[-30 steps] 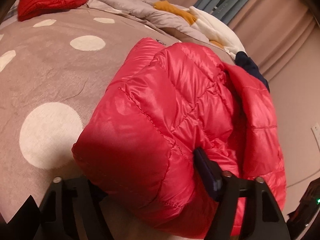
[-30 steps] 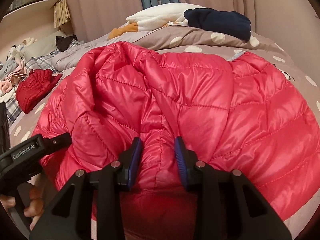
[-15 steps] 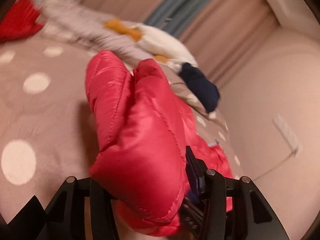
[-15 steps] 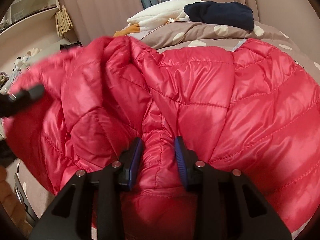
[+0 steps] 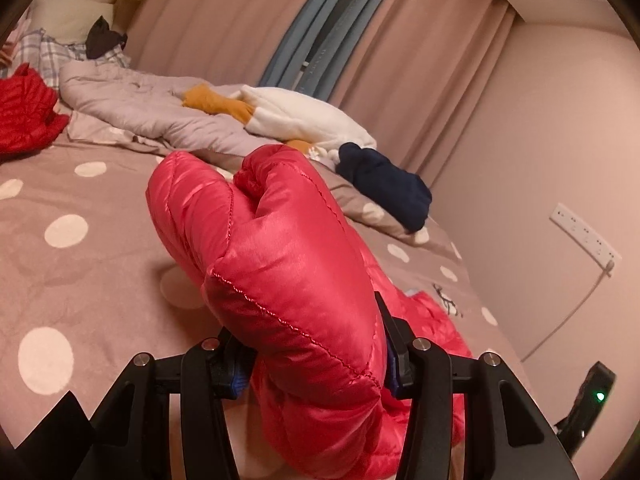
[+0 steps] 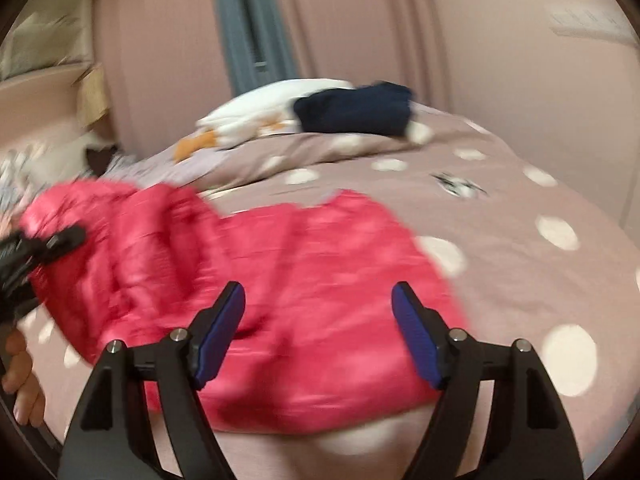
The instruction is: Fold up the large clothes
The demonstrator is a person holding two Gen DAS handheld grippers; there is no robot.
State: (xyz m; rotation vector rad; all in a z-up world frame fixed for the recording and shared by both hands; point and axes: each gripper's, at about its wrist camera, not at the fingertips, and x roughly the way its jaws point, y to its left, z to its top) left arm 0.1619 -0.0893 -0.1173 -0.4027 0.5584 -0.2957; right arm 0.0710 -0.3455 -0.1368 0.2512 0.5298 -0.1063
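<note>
A shiny red puffer jacket (image 5: 280, 264) fills the left wrist view, a thick fold of it lifted off the bed. My left gripper (image 5: 316, 356) is shut on that fold, blue pads pressing both sides. In the blurred right wrist view the same red puffer jacket (image 6: 304, 288) lies spread on the polka-dot bedspread (image 6: 520, 208). My right gripper (image 6: 320, 332) hovers just above it, its jaws opening wide with nothing pressed between the blue pads. The left gripper's black body (image 6: 36, 244) shows at the left edge, holding the jacket's raised end.
A white fleece (image 5: 304, 120), a navy garment (image 5: 384, 184), a grey quilt (image 5: 140, 108) and another red garment (image 5: 24, 116) lie along the bed's far side. Curtains (image 5: 400, 40) and a wall socket strip (image 5: 584, 232) stand behind. A hand (image 6: 20, 376) shows bottom left.
My right gripper let go of the jacket, opened wide and pulled back to the right. My left gripper rose with its fold, and the jacket settled flatter on the bed.
</note>
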